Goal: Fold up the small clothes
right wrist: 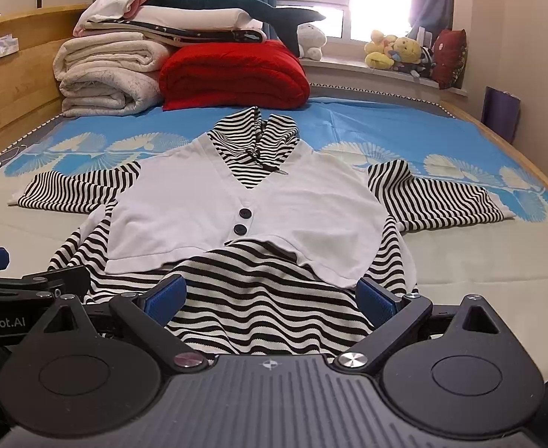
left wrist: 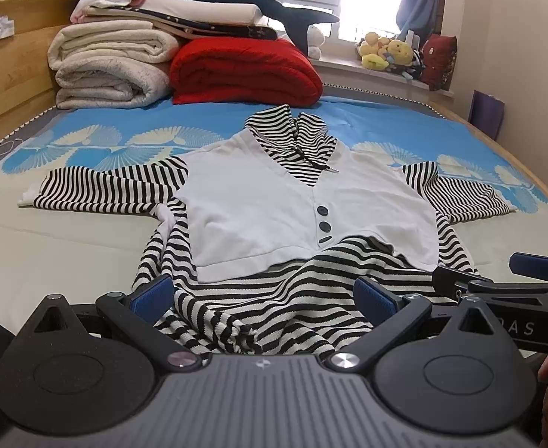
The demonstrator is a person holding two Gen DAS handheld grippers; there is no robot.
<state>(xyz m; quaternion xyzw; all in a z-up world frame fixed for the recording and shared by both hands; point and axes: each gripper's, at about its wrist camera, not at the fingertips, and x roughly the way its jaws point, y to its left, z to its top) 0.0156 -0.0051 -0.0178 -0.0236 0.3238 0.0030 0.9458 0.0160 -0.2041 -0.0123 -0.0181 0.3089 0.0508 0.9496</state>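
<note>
Bedroom bed (left wrist: 68,254) with a small striped hooded top (left wrist: 259,201) lying flat, hood toward the window, hem nearest, long axis running hem to hood; soft, light knit, probably best pinched at the hem corners, where the left hand-held gripper (left wrist: 264,296) and right hand-held gripper (right wrist: 272,295) hover wide apart.

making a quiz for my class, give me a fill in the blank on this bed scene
1. The top lying on the bed has black and white ____ on its sleeves.
2. The folded blanket beside the cream ones is ____.
3. The left gripper and right gripper both have jaws that are ____.
4. The white front panel shows dark ____.

Missing words: stripes; red; open; buttons
</note>
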